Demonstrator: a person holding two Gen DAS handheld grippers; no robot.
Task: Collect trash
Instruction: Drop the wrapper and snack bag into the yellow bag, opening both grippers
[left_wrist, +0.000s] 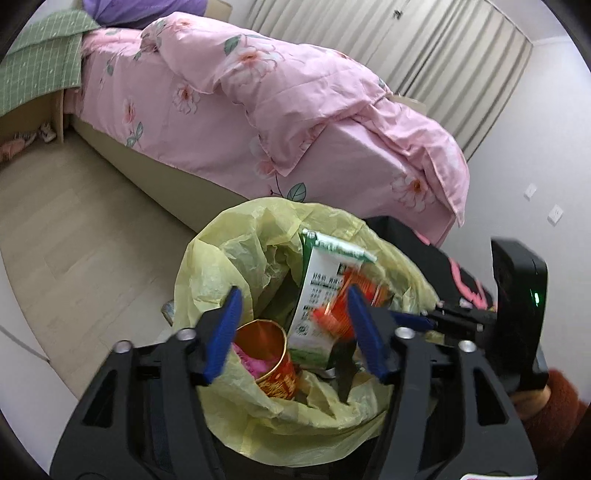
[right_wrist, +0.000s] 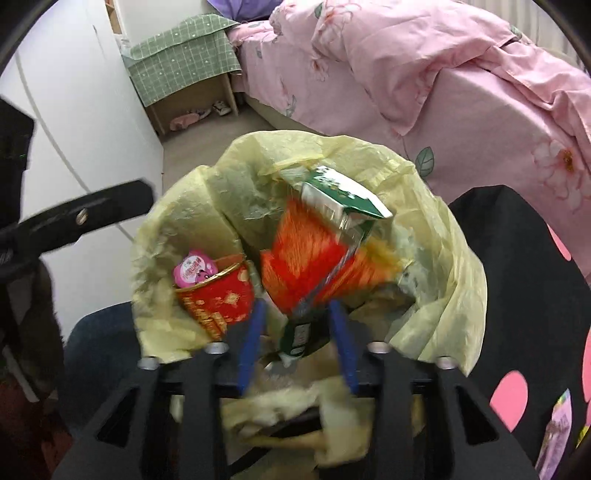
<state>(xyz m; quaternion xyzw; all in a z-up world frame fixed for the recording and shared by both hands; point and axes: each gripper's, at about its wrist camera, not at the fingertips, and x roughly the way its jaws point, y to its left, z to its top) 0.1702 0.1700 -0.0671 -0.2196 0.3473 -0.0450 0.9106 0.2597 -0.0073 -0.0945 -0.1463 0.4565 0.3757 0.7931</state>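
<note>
Grippers are held over the mouth of a yellow bag, both pointing down into it. The right gripper is seen with its blue pads standing apart; a green-and-white wrapper and an orange packet lie beyond its tips, blurred, and no pad is seen pressing on either. It is judged that these pieces are free of the grip and dropping or settling into the bag. The left gripper is likewise open, its pads spread with nothing clamped between them; the same wrapper and a red cup are seen past it inside the bag.

The red cup lies against the bag's left side with a pink sachet in its mouth. All trash in view is inside the bag. None is seen on the floor.

For the step in hand, release into the bag, the following is advised. The jaws should be kept well apart until the pieces are seen to rest. The grippers should be lifted straight out, so that the thin film is not snagged by a pad. The rim near the right gripper is slack and folded inward; it should be watched, since a caught fold could tip the contents.

Beyond the bag, a bed with pink floral bedding is noted, and a small stand under a green cloth further off.
</note>
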